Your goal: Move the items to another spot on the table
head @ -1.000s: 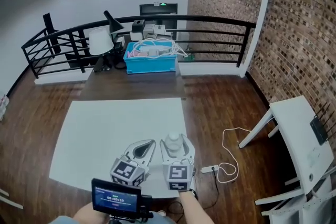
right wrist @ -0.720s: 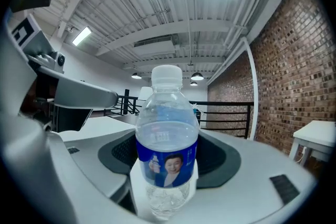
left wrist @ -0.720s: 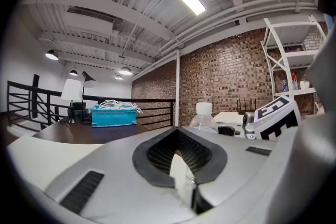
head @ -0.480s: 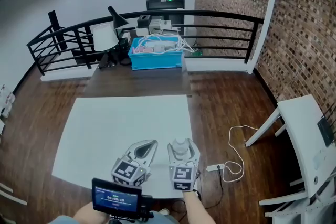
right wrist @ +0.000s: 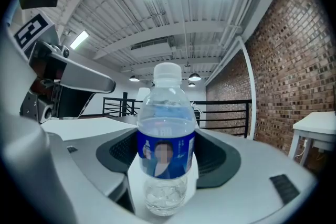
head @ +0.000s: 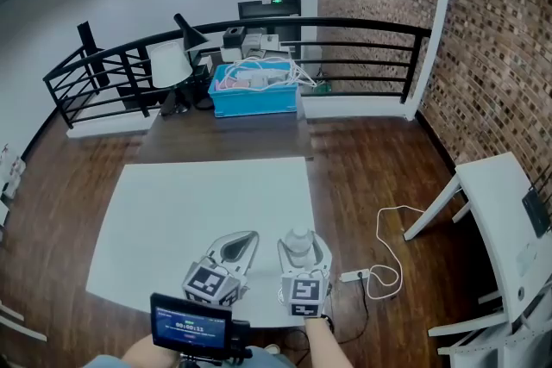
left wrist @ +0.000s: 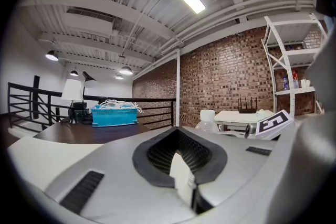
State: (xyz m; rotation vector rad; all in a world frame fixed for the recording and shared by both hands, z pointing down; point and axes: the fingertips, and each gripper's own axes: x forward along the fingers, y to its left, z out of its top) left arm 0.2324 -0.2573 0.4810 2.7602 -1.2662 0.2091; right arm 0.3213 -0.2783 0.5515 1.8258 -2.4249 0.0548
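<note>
A clear water bottle [head: 298, 241] with a white cap and blue label stands upright near the front edge of the white table [head: 190, 202]. My right gripper [head: 299, 247] sits around it, one jaw on each side. In the right gripper view the bottle [right wrist: 166, 139] fills the middle between the dark pads, and the jaws are opening, with the pads off its sides. My left gripper [head: 235, 246] lies just left of it, shut with nothing in it. The left gripper view shows the bottle's cap [left wrist: 208, 116] past the closed jaws.
Behind the white table stands a dark table [head: 216, 138] with a blue bin [head: 253, 95] of cables and a lamp [head: 167, 63], backed by a black railing [head: 362, 34]. A white cable [head: 381, 270] lies on the wood floor at right, near a tipped white table [head: 504, 224].
The right gripper's jaws have spread a little around the bottle, which stays upright on the table. The left gripper has hardly moved.
</note>
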